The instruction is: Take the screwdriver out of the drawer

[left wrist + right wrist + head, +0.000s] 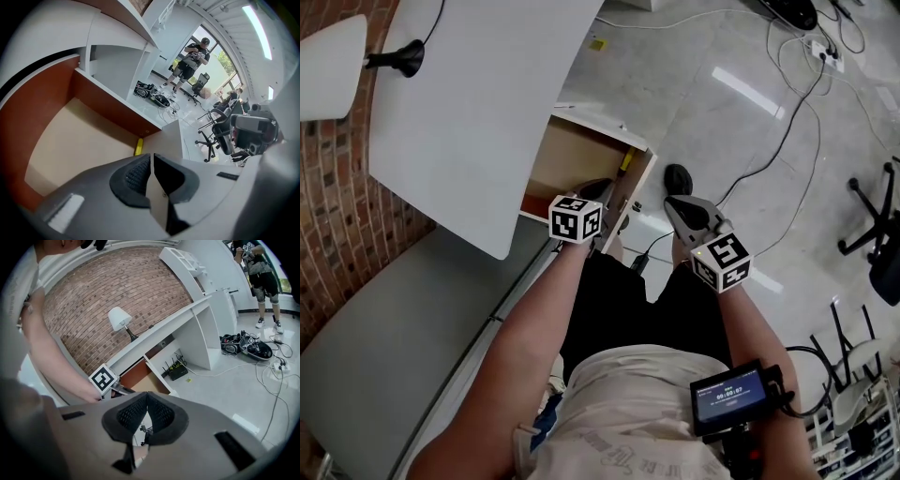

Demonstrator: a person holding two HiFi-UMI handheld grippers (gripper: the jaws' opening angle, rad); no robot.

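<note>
**Left.** A brick wall (pixel 337 187) runs behind a white desk (pixel 459 122), and a lamp (pixel 401 58) stands on the desk's far left end.

**Drawer.** The drawer (pixel 567 159) stands open under the desk's right edge. It has a tan bottom and reddish-brown sides.

**Screwdriver.** The screwdriver (pixel 625 161) lies inside the drawer. Only a yellow part of it shows. It sits in the right corner, where a brown side meets the white front panel. In the left gripper view the yellow part (pixel 138 146) appears just beyond the jaw tips, apart from them.

**Left gripper.** The left gripper (pixel 598 186) hangs over the drawer's near right end and points steeply down into it. Its own view shows the jaws (pixel 152 157) pressed together at the tips, with nothing between them. It holds nothing.

**Right gripper.** The right gripper (pixel 671 202) is right of the drawer, over bare floor, and clear of the drawer front. Its own view shows the jaw tips (pixel 146 397) meeting, with nothing gripped between the pads. That view also takes in the left gripper's marker cube (pixel 103 379) and the drawer beyond it.

**Right.** A small screen (pixel 729 398) is strapped to the person's right forearm. Cables (pixel 787 122) trail across the floor. A chair (pixel 877 225) stands at the far right edge.
</note>
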